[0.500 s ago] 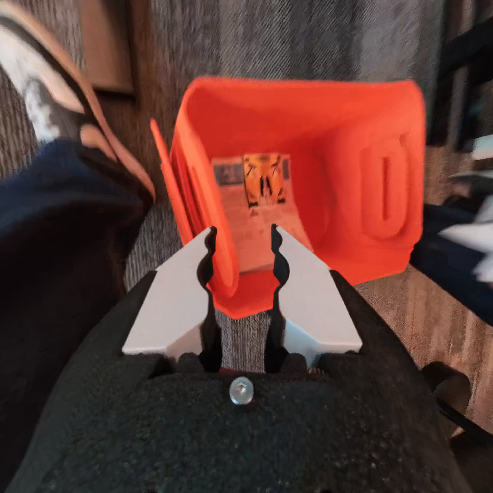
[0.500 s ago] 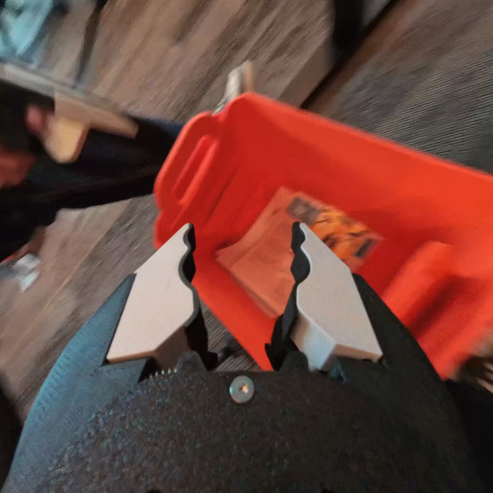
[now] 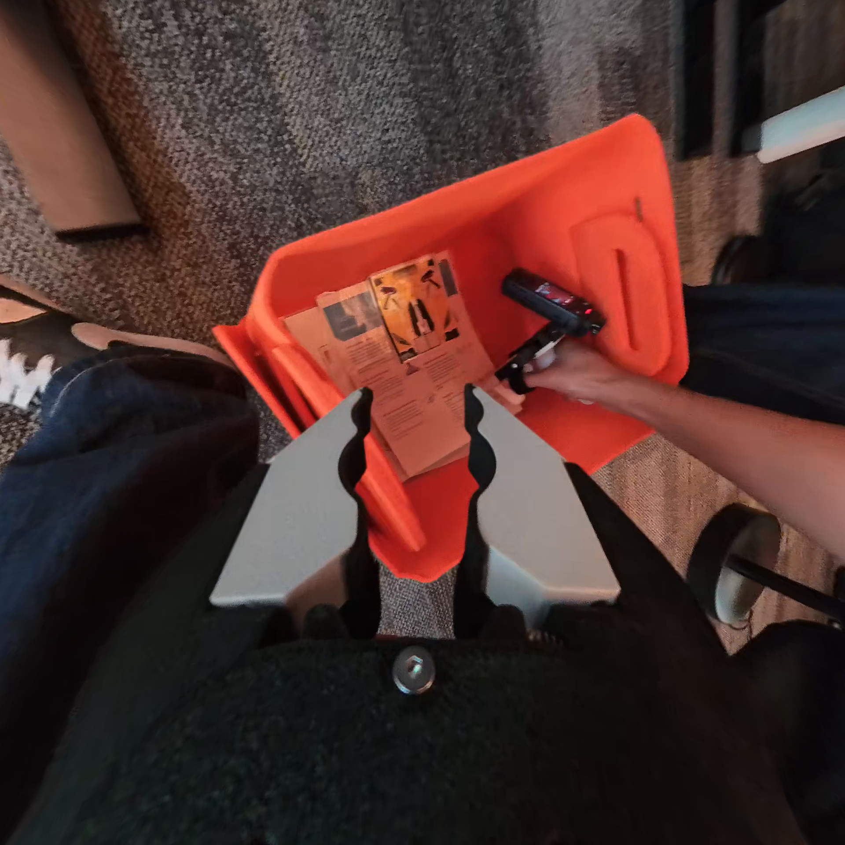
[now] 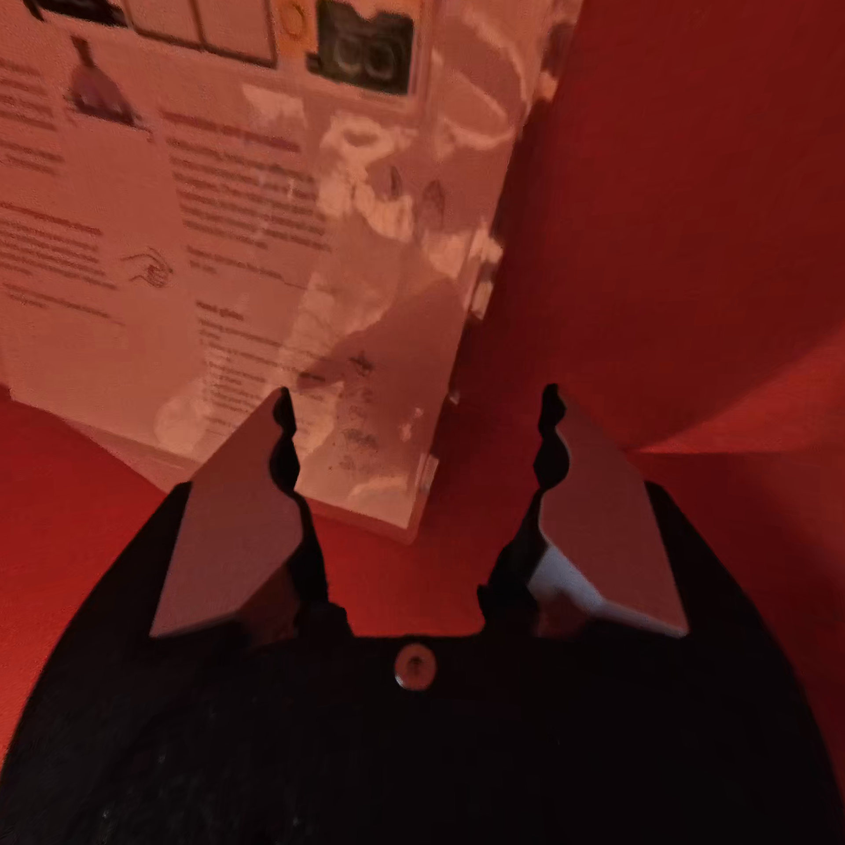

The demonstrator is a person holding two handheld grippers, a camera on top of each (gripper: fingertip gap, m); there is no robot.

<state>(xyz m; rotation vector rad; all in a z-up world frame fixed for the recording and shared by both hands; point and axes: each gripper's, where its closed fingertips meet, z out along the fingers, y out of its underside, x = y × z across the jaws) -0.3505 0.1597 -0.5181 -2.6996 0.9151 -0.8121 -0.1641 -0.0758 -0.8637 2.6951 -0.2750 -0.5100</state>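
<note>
Half a second ago our right gripper (image 4: 418,393) was outside the rim; now it is deep inside the bright orange moulded-plastic bin (image 3: 526,196), jaws spread wide and empty, hovering just above the glossy laminated instruction sheet (image 4: 256,237) on the bin floor. Our left gripper (image 3: 414,395) is parted too, straddling the bin's near corner wall without visibly pinching it. We judge the slick, flat sheet could slide or curl under a fingertip, and the unclamped, smooth-walled bin could shift on the coarse grey carpet (image 3: 320,91). In the left view a bare forearm (image 3: 686,420) reaches in
</note>
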